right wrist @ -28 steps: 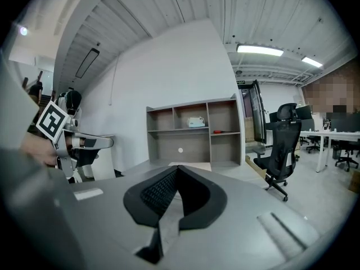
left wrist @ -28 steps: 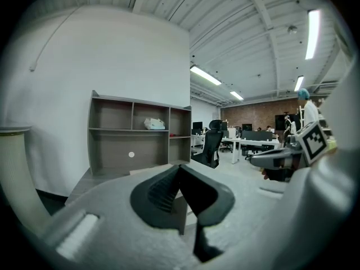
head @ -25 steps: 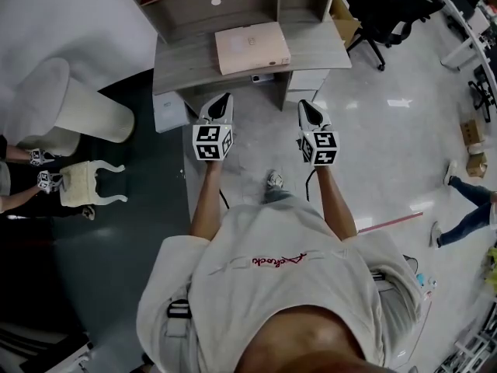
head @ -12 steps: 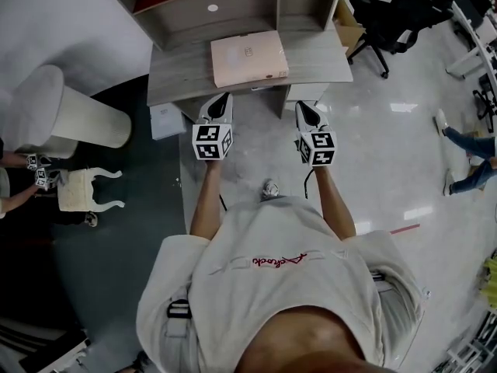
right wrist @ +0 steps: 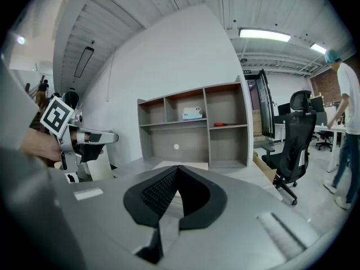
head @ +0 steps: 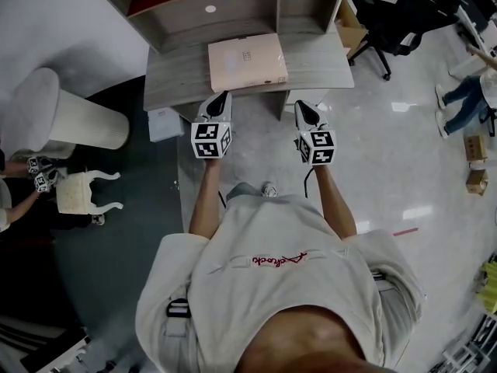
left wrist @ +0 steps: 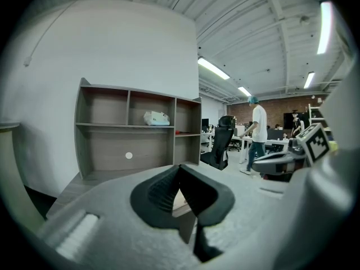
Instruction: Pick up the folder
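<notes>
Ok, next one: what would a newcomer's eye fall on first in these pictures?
The pale folder lies flat on the grey desk, at the top of the head view. Just below it the left claw and the right claw point at the desk side by side, both shut and empty, clear of the folder. A black office chair stands right of the desk.

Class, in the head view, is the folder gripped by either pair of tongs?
No, the folder lies flat on the desk; the left tongs and right tongs are shut on nothing.
</notes>
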`<action>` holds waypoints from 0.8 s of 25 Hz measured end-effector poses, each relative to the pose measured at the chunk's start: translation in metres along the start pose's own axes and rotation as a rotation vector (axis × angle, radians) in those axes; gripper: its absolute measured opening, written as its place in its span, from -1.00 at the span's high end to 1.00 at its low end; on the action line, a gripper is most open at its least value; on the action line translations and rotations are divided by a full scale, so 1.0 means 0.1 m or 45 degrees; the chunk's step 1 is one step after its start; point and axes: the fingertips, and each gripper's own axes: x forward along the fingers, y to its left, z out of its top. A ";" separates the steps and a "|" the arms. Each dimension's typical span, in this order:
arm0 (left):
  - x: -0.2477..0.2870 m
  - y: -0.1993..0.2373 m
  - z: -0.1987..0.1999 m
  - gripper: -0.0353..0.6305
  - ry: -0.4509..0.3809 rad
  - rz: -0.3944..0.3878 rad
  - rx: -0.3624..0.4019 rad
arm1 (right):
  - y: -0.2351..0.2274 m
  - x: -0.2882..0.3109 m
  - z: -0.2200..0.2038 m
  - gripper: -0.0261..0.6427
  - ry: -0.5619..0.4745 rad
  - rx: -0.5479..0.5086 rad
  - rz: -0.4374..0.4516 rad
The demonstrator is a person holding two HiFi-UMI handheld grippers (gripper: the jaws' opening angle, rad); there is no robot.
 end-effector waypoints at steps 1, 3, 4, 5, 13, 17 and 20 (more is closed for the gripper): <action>0.02 0.01 -0.01 0.89 0.004 0.001 -0.003 | -0.01 0.02 -0.01 0.90 0.005 0.000 0.002; 0.06 0.02 -0.03 0.89 0.010 0.001 -0.009 | -0.03 0.06 -0.02 0.90 0.011 -0.002 0.006; 0.08 0.03 -0.03 0.89 0.011 0.001 -0.010 | -0.04 0.08 -0.02 0.90 0.012 -0.002 0.007; 0.10 0.04 -0.03 0.89 0.011 0.001 -0.011 | -0.05 0.09 -0.02 0.90 0.014 -0.001 0.007; 0.29 0.23 -0.07 0.89 0.017 0.013 -0.027 | -0.08 0.35 -0.03 0.90 0.032 -0.007 0.019; 0.43 0.38 -0.03 0.89 0.013 0.024 -0.036 | -0.13 0.54 0.04 0.90 0.032 -0.013 0.020; 0.58 0.53 -0.02 0.89 0.008 0.026 -0.041 | -0.17 0.73 0.08 0.90 0.038 -0.019 0.015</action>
